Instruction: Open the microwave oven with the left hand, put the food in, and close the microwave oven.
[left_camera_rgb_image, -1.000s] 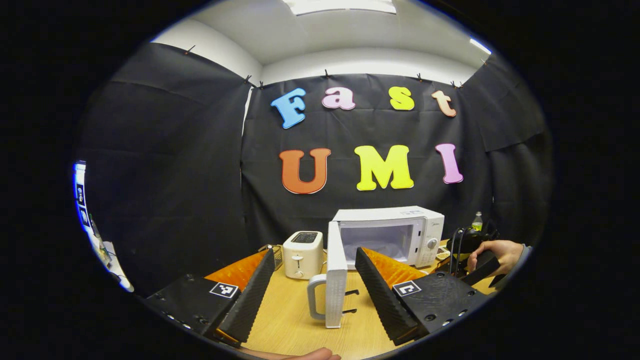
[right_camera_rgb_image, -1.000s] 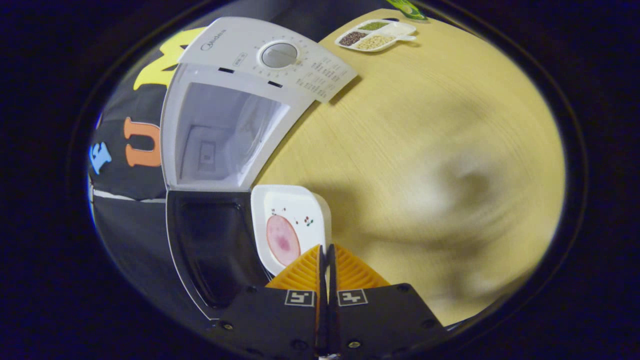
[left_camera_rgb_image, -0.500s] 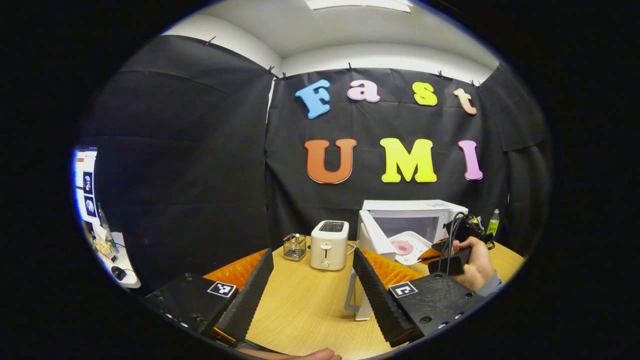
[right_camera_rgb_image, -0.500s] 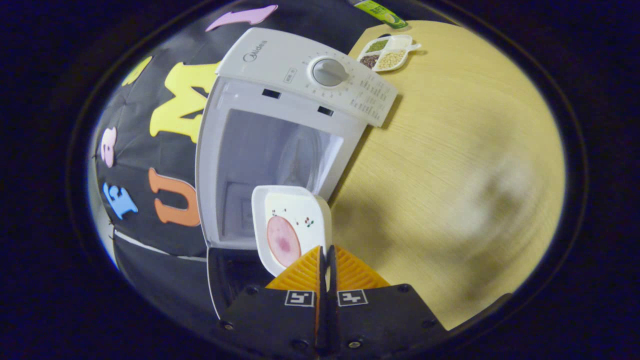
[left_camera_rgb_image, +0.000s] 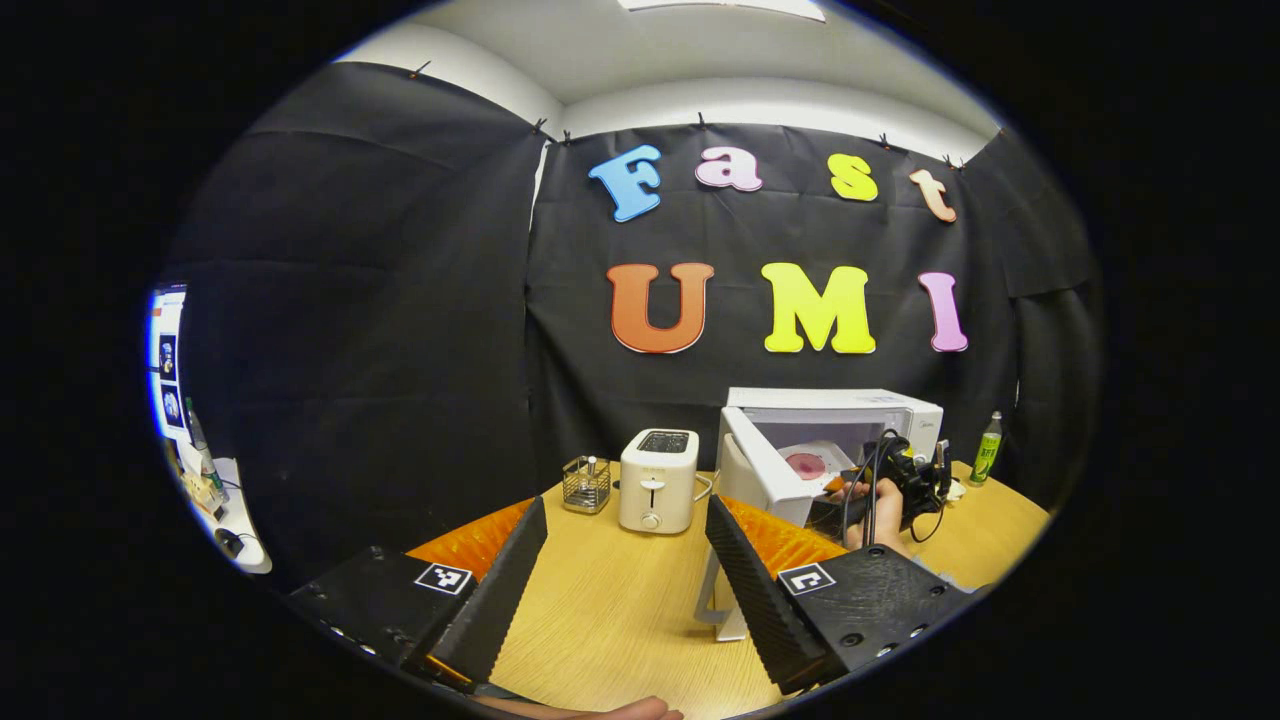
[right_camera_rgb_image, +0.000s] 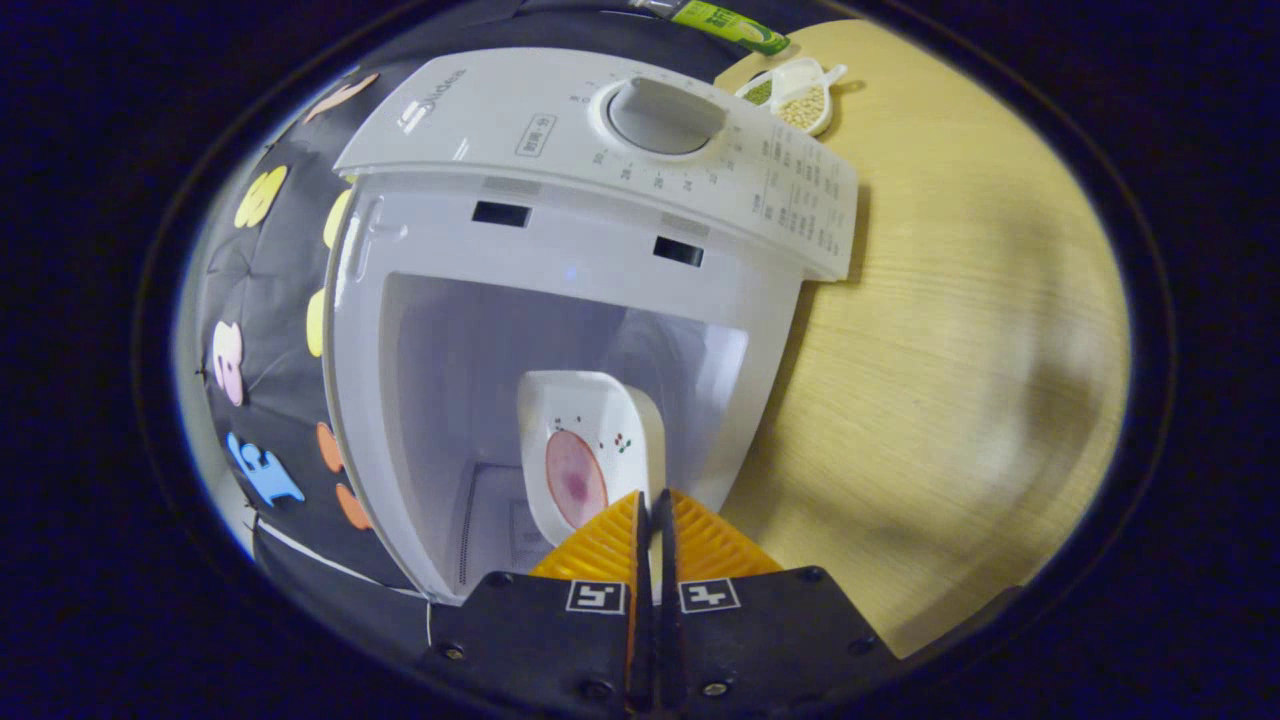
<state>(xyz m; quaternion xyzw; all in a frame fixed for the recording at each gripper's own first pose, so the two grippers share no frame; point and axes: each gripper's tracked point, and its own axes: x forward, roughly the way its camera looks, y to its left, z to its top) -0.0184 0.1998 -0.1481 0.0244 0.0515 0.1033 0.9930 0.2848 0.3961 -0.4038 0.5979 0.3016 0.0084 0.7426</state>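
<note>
The white microwave (left_camera_rgb_image: 835, 402) (right_camera_rgb_image: 600, 150) stands at the back of the wooden table with its door (left_camera_rgb_image: 762, 477) swung open to the left. My right gripper (right_camera_rgb_image: 652, 505) is shut on the rim of a white square plate (right_camera_rgb_image: 590, 440) carrying a pink slice of food (right_camera_rgb_image: 572, 478); the plate sits in the mouth of the oven cavity. In the left gripper view the plate (left_camera_rgb_image: 812, 463) shows inside the opening, with the right gripper (left_camera_rgb_image: 905, 475) and the hand holding it just in front. My left gripper (left_camera_rgb_image: 625, 545) hangs open over the table, well back from the door, holding nothing.
A white toaster (left_camera_rgb_image: 657, 480) and a small wire holder (left_camera_rgb_image: 586, 484) stand left of the microwave. A green bottle (left_camera_rgb_image: 986, 448) (right_camera_rgb_image: 722, 18) and a divided dish of beans (right_camera_rgb_image: 795, 92) lie to the microwave's right. The wooden table (left_camera_rgb_image: 610, 610) (right_camera_rgb_image: 960, 330) stretches in front.
The right gripper has carried the plate forward, from in front of the door into the mouth of the cavity. The left gripper has drawn back from the open door, still open.
</note>
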